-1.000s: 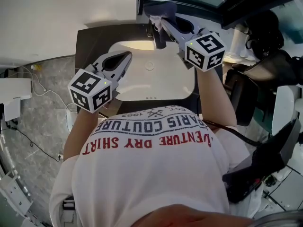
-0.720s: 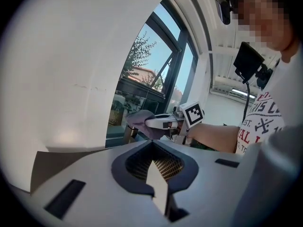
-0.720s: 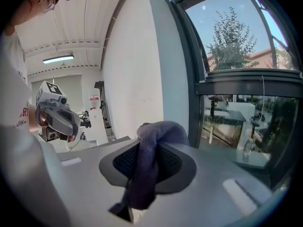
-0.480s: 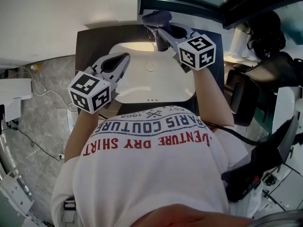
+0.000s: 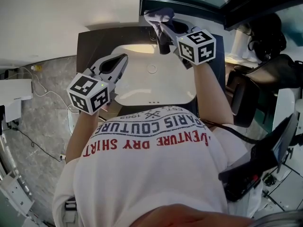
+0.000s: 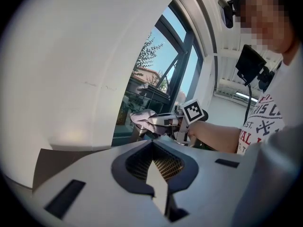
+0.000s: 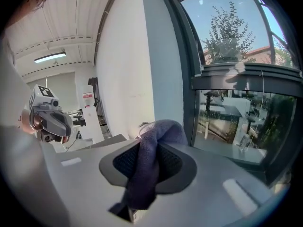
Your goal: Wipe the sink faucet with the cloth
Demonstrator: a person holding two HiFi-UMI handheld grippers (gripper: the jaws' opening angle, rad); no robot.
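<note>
**Cloth poised at the faucet, right side in charge**

The cloth (image 5: 159,15) is clamped in the jaws of the right gripper (image 5: 160,23), bunched at the tips and draped back between them. The dark faucet (image 5: 164,47) is seen at the back rim of the sink (image 5: 142,86), just beneath those jaws and slightly nearer the person, so a short drop down and back is judged to be needed. Its long axis cannot be told from above. The left gripper (image 5: 124,57) is held well apart over the basin's left edge, jaws together on nothing.
</note>
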